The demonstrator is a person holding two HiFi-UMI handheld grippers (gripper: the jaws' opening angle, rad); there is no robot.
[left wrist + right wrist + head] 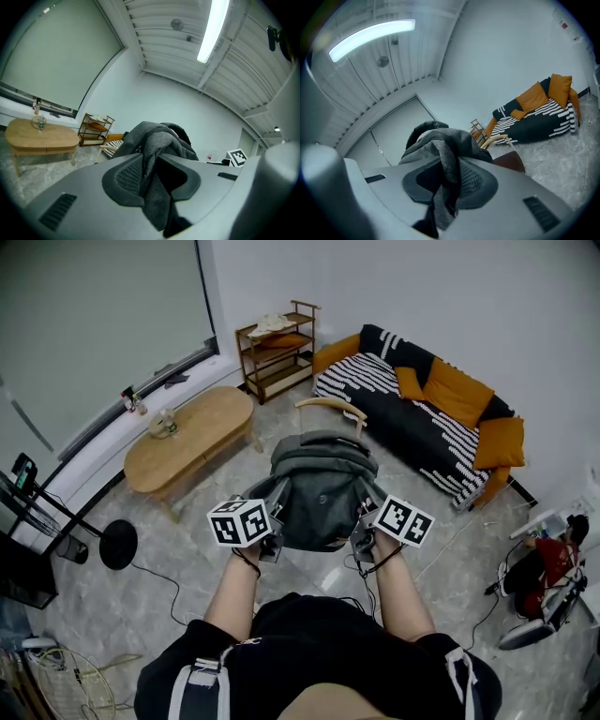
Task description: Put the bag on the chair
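A grey backpack [319, 493] hangs in the air between my two grippers, in front of the person's chest. My left gripper [272, 542] is shut on a fold of the bag's grey fabric [152, 154]. My right gripper [361, 540] is shut on the fabric [445, 161] at the bag's other side. The wooden chair [330, 407] stands just beyond the bag; only its curved backrest shows in the head view. Its dark seat [511, 161] and backrest appear under the bag in the right gripper view.
A striped black-and-white sofa [422, 418] with orange cushions stands at the right. An oval wooden table [192, 437] stands at the left, a wooden shelf [277, 348] behind it. A lamp base [117, 545] and cables lie on the floor at the left. A red bag [548, 568] lies at the far right.
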